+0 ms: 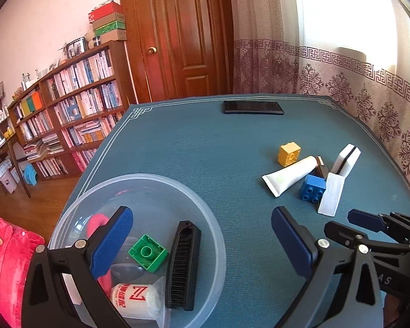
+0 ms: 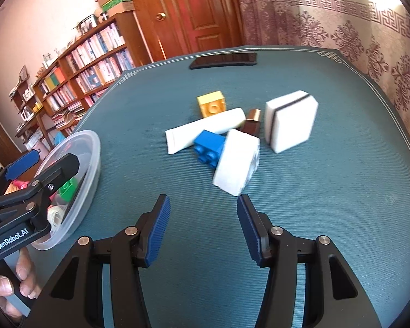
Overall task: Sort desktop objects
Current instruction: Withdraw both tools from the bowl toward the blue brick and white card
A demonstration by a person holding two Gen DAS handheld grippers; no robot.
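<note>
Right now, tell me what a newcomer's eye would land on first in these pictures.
First, the clear plastic bowl at the near left of the blue mat, already holding a green block, a black brush and a white roll. Next, the unsorted cluster to the right: yellow block, white tube, blue block and two white sponges. Both grippers hover with jaws open and empty.

Ribbed matt blue mat point(image 1: 205, 150), translucent smooth plastic bowl point(image 1: 150, 183), glossy wooden door point(image 1: 183, 35).

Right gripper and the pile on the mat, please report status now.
Right gripper open, empty, short of white block. Left gripper open, empty, over clear bowl. Blue brick wedged between tube and block.
</note>
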